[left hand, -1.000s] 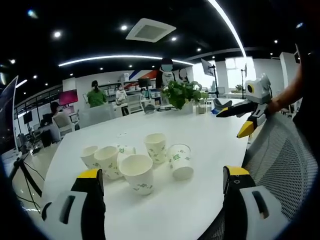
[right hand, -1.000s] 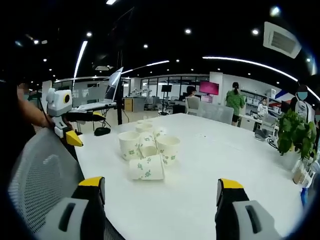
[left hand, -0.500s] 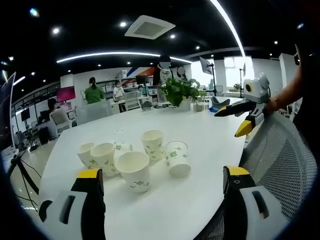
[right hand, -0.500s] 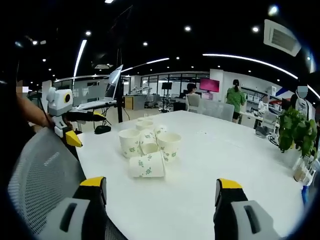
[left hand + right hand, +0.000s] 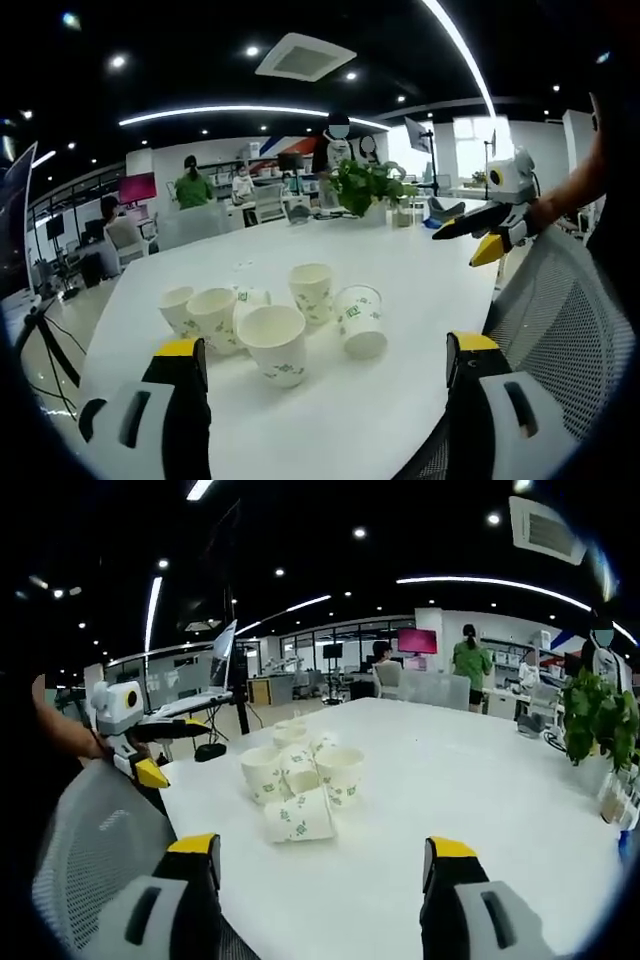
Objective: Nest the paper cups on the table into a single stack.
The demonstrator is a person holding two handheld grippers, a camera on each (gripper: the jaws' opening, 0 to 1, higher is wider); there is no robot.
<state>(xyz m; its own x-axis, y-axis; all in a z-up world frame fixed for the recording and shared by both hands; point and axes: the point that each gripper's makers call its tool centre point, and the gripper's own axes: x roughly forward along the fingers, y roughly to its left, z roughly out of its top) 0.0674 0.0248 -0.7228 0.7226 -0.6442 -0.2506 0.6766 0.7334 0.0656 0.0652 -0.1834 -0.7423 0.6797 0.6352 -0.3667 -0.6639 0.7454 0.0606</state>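
left tongs [image 5: 325, 350] spread, empty. right tongs [image 5: 320, 845] spread, empty. paper cups [image 5: 275, 345] clustered on counter [image 5: 420, 270] near its edge; one lies tipped [image 5: 297, 818].

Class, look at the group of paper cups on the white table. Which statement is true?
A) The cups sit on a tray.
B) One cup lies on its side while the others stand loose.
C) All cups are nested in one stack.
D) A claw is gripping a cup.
B: the tipped cup lies on its side beside the standing cups on the table, with both claws apart from them.

Open-plan office, desks [image 5: 262, 205], monitors [image 5: 417, 641], mesh chair [image 5: 560, 320]
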